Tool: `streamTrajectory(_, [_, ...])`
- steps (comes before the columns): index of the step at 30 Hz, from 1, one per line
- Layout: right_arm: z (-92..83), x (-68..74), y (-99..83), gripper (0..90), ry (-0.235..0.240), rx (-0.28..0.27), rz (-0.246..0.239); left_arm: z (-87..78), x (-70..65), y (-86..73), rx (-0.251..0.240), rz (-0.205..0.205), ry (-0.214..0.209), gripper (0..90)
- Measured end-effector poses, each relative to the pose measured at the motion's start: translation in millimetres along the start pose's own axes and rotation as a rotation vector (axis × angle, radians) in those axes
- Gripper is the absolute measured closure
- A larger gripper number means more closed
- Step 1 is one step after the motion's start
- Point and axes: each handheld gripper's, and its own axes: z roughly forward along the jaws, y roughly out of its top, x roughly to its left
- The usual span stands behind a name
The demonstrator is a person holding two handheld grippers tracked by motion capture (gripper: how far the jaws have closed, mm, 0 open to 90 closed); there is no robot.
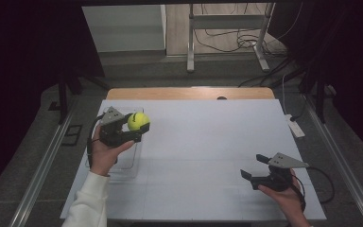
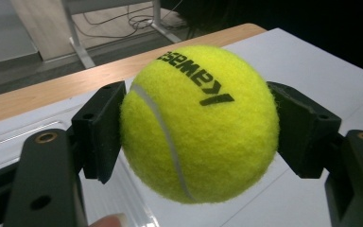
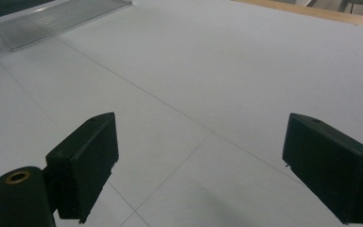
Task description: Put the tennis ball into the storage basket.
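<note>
At the left of the white table (image 1: 203, 142), the left gripper (image 1: 139, 124) is clamping a yellow tennis ball (image 1: 138, 121) between its two pads and holding it in the air above a clear tray (image 1: 123, 163) that is lying along the table's left edge. Toward the near right corner, the right gripper (image 1: 254, 166) is hovering low over bare tabletop with its jaws standing wide apart and holding nothing, well apart from the ball.

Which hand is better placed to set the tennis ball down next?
Left. The left gripper already clamps the tennis ball above the clear tray; the right gripper hangs open at the far side.
</note>
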Motion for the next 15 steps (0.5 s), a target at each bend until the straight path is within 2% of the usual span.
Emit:
streamTrajectory(6, [0.3,-0.4,-0.3,11.8,0.000,0.003,-0.001,-0.3,8.5,-3.0,0.001,-0.022,0.018,26.5])
streamTrajectory(15, [-1.6,-1.0,-0.3,11.9,-0.009,-0.001,0.006,-1.2,15.4,-5.2,0.017,-0.023,0.046,26.5])
